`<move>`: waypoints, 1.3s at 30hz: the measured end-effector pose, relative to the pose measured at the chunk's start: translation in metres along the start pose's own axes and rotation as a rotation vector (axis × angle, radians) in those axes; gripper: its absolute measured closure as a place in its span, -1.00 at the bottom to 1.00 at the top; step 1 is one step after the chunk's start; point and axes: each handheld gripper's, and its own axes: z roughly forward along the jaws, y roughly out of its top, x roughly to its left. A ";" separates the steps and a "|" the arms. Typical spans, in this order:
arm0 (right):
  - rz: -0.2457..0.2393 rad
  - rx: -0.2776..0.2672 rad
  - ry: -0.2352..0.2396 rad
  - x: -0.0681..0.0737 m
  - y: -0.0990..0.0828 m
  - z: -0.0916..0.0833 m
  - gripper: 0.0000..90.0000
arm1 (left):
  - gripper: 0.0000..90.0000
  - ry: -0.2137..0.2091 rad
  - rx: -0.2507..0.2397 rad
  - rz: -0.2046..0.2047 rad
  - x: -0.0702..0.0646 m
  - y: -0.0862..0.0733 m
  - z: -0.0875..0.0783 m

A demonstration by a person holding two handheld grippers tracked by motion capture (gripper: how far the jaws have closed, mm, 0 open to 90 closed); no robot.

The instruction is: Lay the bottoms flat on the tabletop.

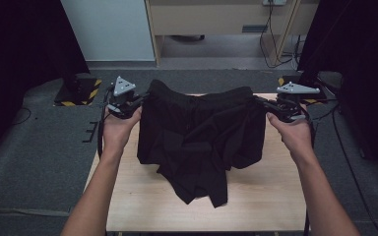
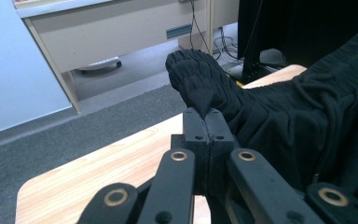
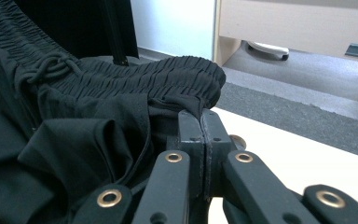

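The left tool and right tool each pinched a waistband corner of the black pleated fabric shorts. Their hem draped onto the light wooden tabletop, whose near edge lay bare.

Right claw — jaws pressing together, pinching the gathered elastic waistband of black shorts. Drawstring lying knotted on the waistband; fabric bunching at left. Pale tabletop showing beneath — grey floor lying beyond.
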 end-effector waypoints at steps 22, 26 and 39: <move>-0.002 -0.034 -0.007 0.003 0.017 -0.006 0.98 | 0.99 0.014 -0.025 -0.021 0.008 0.006 -0.008; 0.000 -0.041 -0.009 0.002 0.020 -0.008 0.98 | 0.99 0.015 -0.029 -0.023 0.009 0.009 -0.009; -0.019 -0.068 -0.016 0.001 0.043 -0.019 0.98 | 0.99 0.018 -0.040 -0.013 0.011 0.028 -0.009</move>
